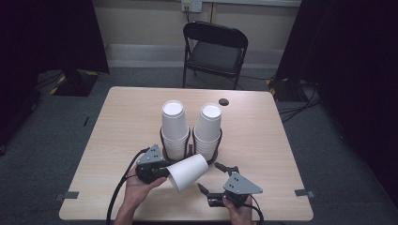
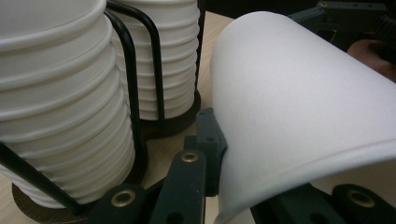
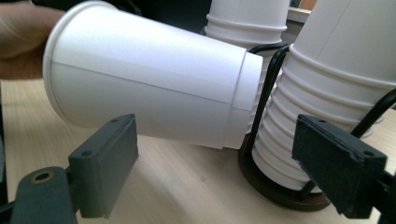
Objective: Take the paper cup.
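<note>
The left gripper (image 1: 162,172) had its jaws closed on the rim of one white cup (image 1: 187,172). The cup lay on its side in the air, with its open mouth at the jaws and its bottom pointing away from them, toward the stacks. It was just off the table (image 1: 122,136) and not touching it, as far as I could tell.

The right gripper (image 1: 212,178) had its jaws wide open, with nothing between them. The cup hung just ahead of those open jaws, a little above them.

Past the cup stood two stacks of cups, each in a black wire holder. The left stack (image 1: 174,129) and the right stack (image 1: 208,131) stood side by side, touching or nearly so.

So one part looked done: a cup was picked up and held tight. What was left, I think, was to bring the cup to where it belonged, maybe onto a stack, or hand it to the right gripper. I could not tell which. The cup was not yet on either stack, and the right gripper had not taken hold of anything.
</note>
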### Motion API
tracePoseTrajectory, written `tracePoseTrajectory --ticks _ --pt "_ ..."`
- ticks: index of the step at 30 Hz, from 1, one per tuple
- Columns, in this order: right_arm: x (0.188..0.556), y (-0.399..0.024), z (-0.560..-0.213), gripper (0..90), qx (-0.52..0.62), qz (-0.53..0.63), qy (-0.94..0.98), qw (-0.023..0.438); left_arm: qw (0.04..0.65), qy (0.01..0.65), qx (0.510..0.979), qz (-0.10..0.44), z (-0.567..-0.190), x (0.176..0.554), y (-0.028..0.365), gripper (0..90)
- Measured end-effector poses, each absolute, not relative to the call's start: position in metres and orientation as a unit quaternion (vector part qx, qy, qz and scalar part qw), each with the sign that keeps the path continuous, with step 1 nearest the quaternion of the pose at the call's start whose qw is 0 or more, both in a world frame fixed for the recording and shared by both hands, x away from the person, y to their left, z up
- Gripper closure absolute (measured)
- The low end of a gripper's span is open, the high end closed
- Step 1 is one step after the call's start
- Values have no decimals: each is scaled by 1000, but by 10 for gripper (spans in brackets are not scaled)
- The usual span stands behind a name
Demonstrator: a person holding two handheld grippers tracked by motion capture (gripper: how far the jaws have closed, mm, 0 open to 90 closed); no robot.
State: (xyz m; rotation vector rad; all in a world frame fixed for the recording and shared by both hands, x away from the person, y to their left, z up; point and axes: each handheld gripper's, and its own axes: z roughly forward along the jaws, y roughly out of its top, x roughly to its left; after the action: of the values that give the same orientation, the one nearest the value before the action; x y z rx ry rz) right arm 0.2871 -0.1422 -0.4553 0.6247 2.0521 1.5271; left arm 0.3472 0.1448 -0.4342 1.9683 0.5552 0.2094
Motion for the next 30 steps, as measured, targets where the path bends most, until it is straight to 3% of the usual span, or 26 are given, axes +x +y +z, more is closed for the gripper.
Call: tracePoseTrajectory --ticks 13,30 --pt "284 -137 -461 137 182 503 796 284 454 221 859 81 -426 354 131 860" --pt "284 -126 -470 137 123 443 811 362 388 223 893 48 -424 365 114 859"
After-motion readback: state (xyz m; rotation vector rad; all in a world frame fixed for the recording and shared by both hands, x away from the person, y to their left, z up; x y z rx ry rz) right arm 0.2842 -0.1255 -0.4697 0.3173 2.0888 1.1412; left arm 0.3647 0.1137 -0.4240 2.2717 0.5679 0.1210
